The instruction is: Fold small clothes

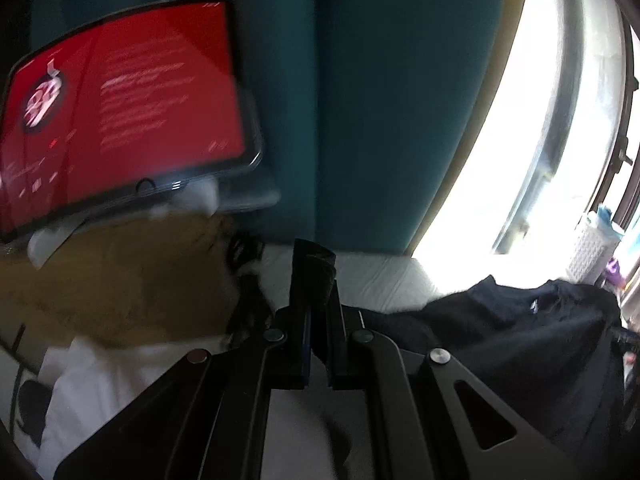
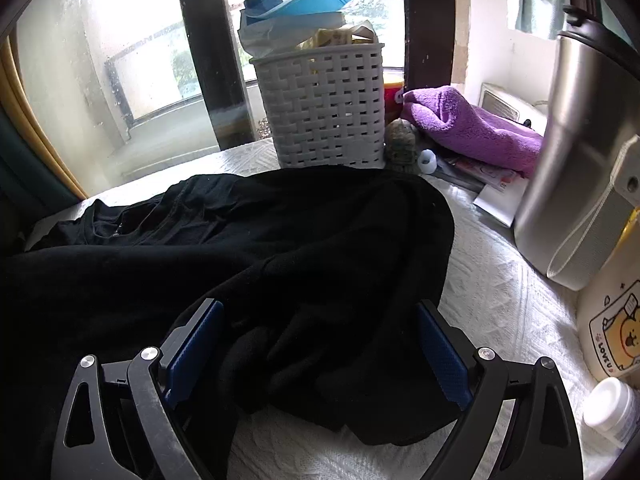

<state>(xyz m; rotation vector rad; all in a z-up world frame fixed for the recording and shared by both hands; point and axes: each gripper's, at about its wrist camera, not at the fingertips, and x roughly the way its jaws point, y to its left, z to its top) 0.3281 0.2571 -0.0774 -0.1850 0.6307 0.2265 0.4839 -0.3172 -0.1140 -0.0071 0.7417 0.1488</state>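
Black garment [image 2: 280, 248] heaped on the white textured bedspread [image 2: 500, 300] before a white woven basket [image 2: 324, 108], right gripper [image 2: 320, 356] spread wide – fingers astride a fold, pads clear, left gripper [image 1: 316, 276] clenched on dark fabric – raised.

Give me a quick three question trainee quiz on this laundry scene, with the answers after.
1. True or false: the right claw is closed on the black garment.
2. What colour is the towel beside the white woven basket?
3. The left claw is: A) wide open, B) shut.

Key: 1. False, its jaws stand open around the cloth. 2. Purple. 3. B.
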